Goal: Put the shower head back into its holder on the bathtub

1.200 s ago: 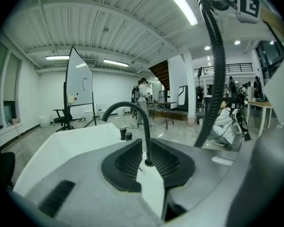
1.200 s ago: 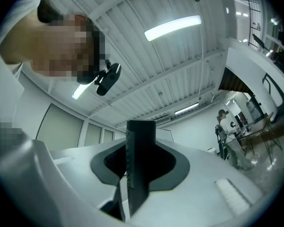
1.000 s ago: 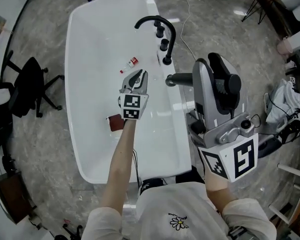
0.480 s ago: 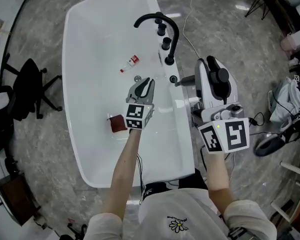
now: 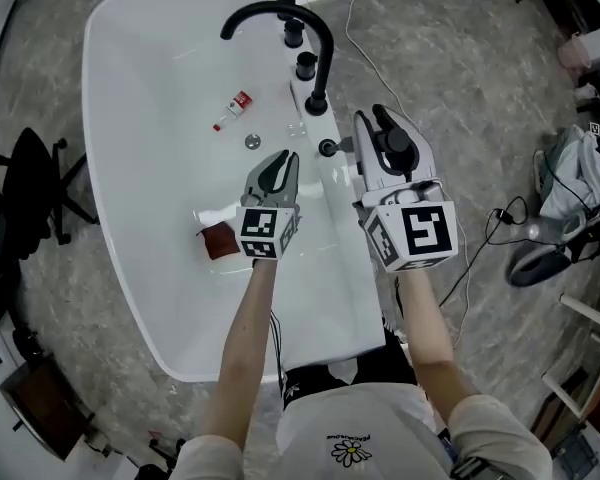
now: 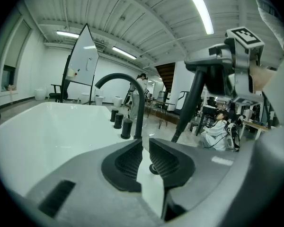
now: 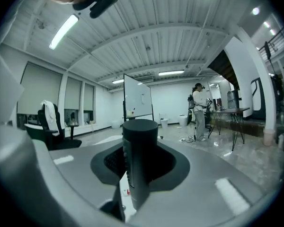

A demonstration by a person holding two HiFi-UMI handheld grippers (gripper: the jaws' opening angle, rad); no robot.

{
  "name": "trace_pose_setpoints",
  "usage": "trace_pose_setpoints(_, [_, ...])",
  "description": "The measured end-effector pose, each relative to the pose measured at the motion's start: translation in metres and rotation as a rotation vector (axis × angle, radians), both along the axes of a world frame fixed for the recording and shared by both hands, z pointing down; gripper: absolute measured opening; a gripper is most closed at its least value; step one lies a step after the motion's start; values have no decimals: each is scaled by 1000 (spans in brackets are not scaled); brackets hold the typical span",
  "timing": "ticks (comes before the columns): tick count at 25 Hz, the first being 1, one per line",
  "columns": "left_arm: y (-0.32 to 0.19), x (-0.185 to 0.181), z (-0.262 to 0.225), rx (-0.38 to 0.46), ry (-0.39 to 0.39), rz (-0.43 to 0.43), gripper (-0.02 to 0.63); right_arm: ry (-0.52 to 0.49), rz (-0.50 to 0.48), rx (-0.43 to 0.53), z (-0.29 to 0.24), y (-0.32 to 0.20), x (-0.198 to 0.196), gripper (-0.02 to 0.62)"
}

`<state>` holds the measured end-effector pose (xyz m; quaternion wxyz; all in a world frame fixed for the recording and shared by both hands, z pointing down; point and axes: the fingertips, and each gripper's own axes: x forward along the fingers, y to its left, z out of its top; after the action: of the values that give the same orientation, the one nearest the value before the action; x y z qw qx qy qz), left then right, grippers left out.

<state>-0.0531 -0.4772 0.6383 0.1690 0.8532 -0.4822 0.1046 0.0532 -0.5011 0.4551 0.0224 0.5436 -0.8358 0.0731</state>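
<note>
In the white bathtub (image 5: 130,178), a small red-labelled bottle (image 5: 234,109) lies just beside the black faucet (image 5: 325,43), its print too tiny to read, and a brown-red block (image 5: 218,240) sits farther from the faucet. The left gripper (image 5: 278,164) hovers over the tub near the faucet, jaws slightly apart and empty. The right gripper (image 7: 139,167) is clamped on the black shower head (image 6: 191,103), whose lower end is down at the holder (image 5: 327,148) on the rim by the faucet's base; seated or not, can't tell.
</note>
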Motion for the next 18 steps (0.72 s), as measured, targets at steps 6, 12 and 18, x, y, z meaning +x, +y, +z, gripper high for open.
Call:
trace_pose_setpoints(6, [6,9,29,-53,6,12,34,84,-90,-194,117,-22,-18,98])
trace_pose_setpoints(12, [12,-2,36,-68,5,-6,26,154,-115,-273,166,-18,-32,98])
trace_pose_setpoints(18, [16,-6,21,-47,23,-26,25,155,-119,-319,163,-26,-43,101])
